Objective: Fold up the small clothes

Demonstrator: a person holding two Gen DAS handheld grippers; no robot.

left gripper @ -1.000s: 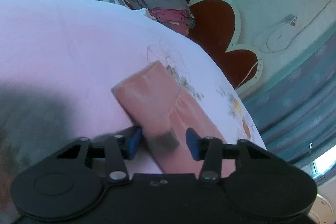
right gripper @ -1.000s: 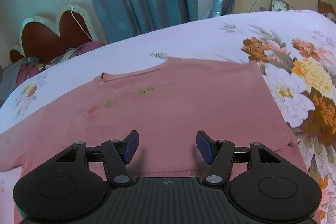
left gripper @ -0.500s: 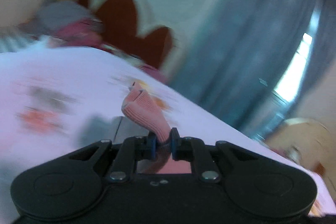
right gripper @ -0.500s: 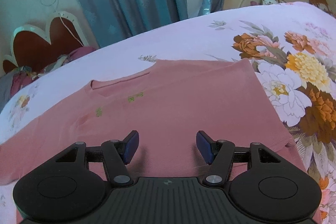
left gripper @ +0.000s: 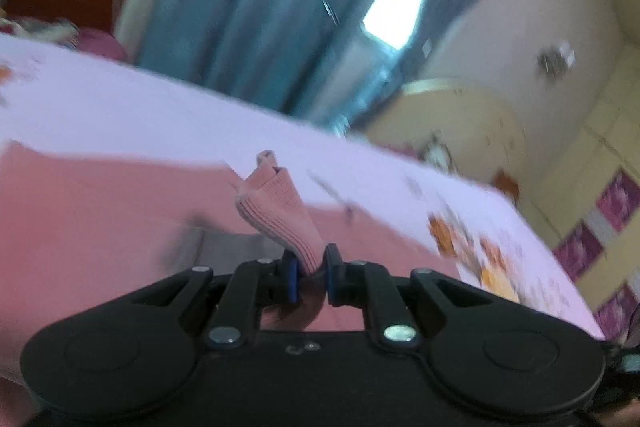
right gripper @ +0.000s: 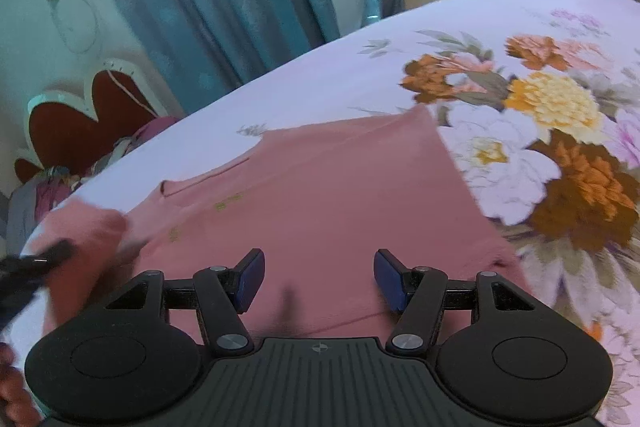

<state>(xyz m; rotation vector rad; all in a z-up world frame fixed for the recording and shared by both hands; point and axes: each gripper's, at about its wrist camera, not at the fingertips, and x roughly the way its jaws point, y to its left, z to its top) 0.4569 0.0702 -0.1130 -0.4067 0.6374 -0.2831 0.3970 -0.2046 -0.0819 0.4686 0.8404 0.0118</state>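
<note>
One sleeve cuff (left gripper: 280, 211), flat a second ago, is now clamped in the left gripper (left gripper: 310, 273) fingers and raised toward 12 o'clock over the pink top (right gripper: 320, 211); right gripper (right gripper: 319, 279) fingers open, empty.

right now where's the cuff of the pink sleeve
In the left wrist view the ribbed sleeve cuff is pinched in the left gripper, lifted above the pink top that lies on the floral bedsheet.
</note>
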